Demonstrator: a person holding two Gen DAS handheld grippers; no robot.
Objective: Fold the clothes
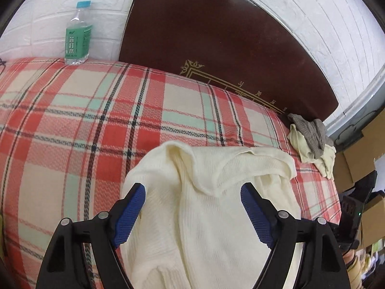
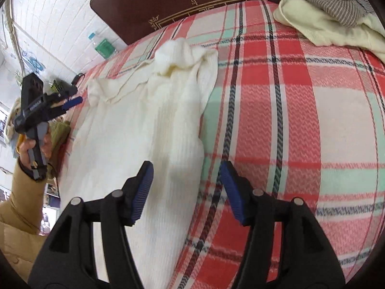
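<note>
The cream knit sweater is spread lengthwise on the plaid bedcover, its ribbed body lying fairly flat while the far end, towards the dark headboard, is bunched and rumpled. From the right wrist view, one long edge of the garment can be seen running straight down the bed, with a loose fold thrown over near the top.

The left gripper is held above the sweater with its blue pads wide apart and nothing between them. The right gripper is likewise spread wide and empty, poised over the sweater's right-hand edge where knit meets bedcover.

The fabric is judged to be soft, limp and fairly light, with a chunky rib that should give the textured pads good purchase. No stiffness can be counted on: any lifted part is likely to sag and stretch, and a pinch of one layer may drag the layer beneath. Hold would best be taken at firm edges, such as a hem, a shoulder seam or a cuff, rather than mid-panel. The bunched far end will probably need smoothing if a clean fold is wanted.

Whether the garment lies partly folded or merely laid out cannot be settled from here. A second heap of cream and grey striped clothes is seen at the far corner, well apart, and a water bottle stands by the wall.
</note>
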